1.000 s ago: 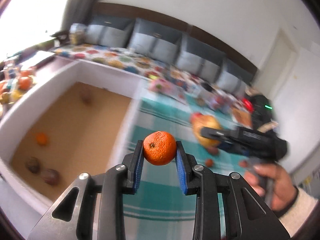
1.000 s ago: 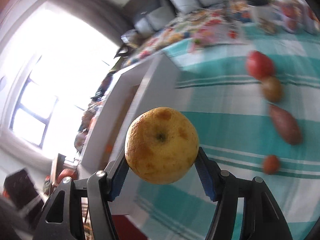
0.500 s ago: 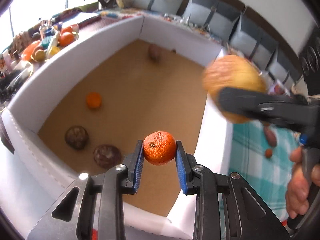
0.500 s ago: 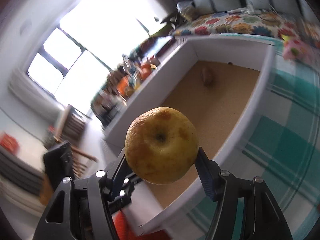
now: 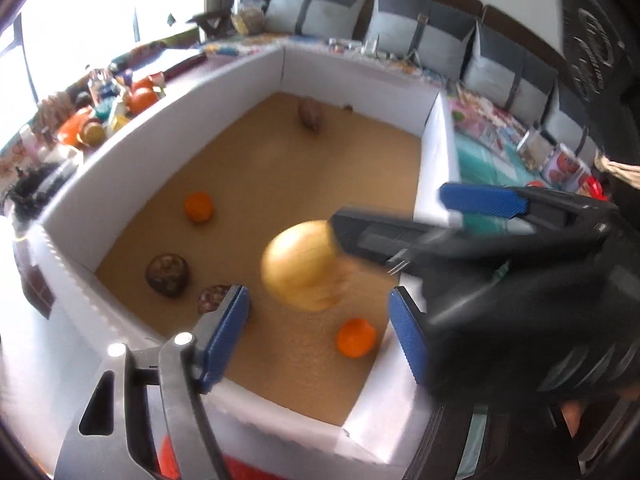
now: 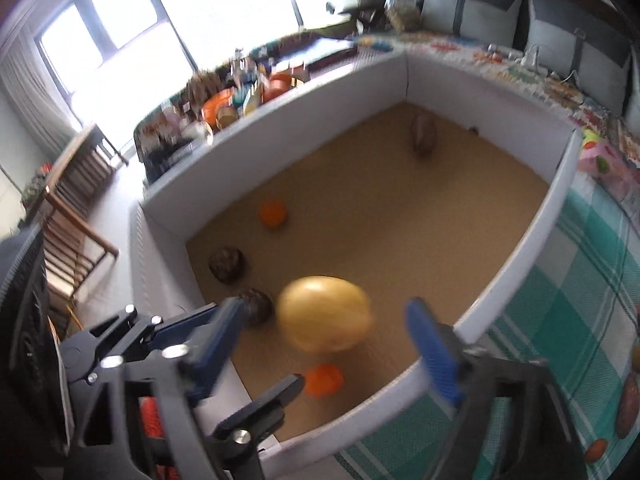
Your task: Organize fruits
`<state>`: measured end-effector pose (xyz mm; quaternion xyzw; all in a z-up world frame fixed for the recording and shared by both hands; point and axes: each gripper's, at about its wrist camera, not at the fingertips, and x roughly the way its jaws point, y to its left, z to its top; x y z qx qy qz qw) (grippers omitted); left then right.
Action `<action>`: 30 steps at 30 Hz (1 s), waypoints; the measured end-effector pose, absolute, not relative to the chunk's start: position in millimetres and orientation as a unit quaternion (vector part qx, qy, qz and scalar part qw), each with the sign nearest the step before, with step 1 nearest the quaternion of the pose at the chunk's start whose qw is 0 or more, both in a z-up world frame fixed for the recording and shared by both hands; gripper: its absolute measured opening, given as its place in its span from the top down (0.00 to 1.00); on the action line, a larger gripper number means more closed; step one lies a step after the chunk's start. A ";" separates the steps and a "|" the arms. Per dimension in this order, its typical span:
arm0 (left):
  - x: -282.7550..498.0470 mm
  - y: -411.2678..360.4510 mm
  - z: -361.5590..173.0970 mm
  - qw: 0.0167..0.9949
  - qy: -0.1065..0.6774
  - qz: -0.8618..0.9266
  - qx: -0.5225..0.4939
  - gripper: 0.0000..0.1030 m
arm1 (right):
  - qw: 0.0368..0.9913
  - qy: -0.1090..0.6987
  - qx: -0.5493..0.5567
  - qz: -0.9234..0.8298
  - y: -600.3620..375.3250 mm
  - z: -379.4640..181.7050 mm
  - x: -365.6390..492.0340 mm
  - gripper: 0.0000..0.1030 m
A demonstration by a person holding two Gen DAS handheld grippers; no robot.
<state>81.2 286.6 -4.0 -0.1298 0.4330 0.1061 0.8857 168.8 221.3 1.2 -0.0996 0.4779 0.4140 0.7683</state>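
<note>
Over the white-walled box (image 5: pixel 120 168) (image 6: pixel 280 112), the jaws of my left gripper (image 5: pixel 318 336) are opening, with nothing between them. The small orange (image 5: pixel 356 338) (image 6: pixel 324 380) that it held lies on the brown floor near the front corner. My right gripper (image 6: pixel 324 344) (image 5: pixel 390 208) is also opening. The big yellow fruit (image 6: pixel 324 314) (image 5: pixel 304 266) is blurred and drops free between its pads, touching neither. Another orange (image 5: pixel 198 207), two dark round fruits (image 5: pixel 168 274) (image 5: pixel 214 298) and a brown fruit (image 5: pixel 310 114) at the far end lie in the box.
A teal checked cloth (image 6: pixel 580 300) lies right of the box, with loose fruits (image 6: pixel 626 404) at its right edge. Jars and bottles (image 5: pixel 100 116) crowd a ledge to the left. Grey cushions (image 5: pixel 420 36) line the back wall. A wooden chair (image 6: pixel 68 216) stands far left.
Both grippers swung from the cloth to above the box, then opened. The small orange fell to the box floor. The yellow fruit left the right gripper's pads and is falling.
</note>
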 end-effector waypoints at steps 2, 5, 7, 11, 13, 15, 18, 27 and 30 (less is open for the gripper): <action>75.7 277.9 7.8 0.895 0.413 0.104 -0.131 0.25 | 0.793 0.444 -0.082 0.409 198.8 20.1 166.9 0.12; 73.3 253.9 23.9 0.908 0.390 0.086 -0.131 0.23 | 0.834 0.399 -0.063 0.377 154.6 38.2 165.8 0.02; 73.0 230.5 30.9 0.913 0.382 0.061 -0.129 0.22 | 0.866 0.368 -0.057 0.333 110.9 39.8 165.3 0.00; 78.1 162.9 28.6 0.916 0.385 -0.010 -0.111 0.16 | 0.911 0.346 -0.086 0.205 12.7 11.3 164.0 0.00; 85.8 128.3 15.3 0.909 0.404 -0.044 -0.090 0.16 | 0.917 0.365 -0.099 0.130 -47.4 -16.0 163.3 0.00; 94.4 97.7 -5.1 0.903 0.419 -0.073 -0.065 0.16 | 0.913 0.390 -0.106 0.057 -109.7 -44.8 158.8 0.00; 113.5 70.4 -37.5 0.894 0.438 -0.083 -0.039 0.16 | 0.903 0.417 -0.097 -0.031 -190.7 -73.9 149.9 0.00; 173.3 58.1 -99.5 0.890 0.455 -0.007 -0.010 0.16 | 0.876 0.465 0.041 -0.119 -335.5 -113.3 134.8 0.00; 174.8 58.6 -110.1 0.896 0.443 -0.002 0.007 0.08 | 0.874 0.467 0.046 -0.125 -333.9 -113.4 134.9 0.00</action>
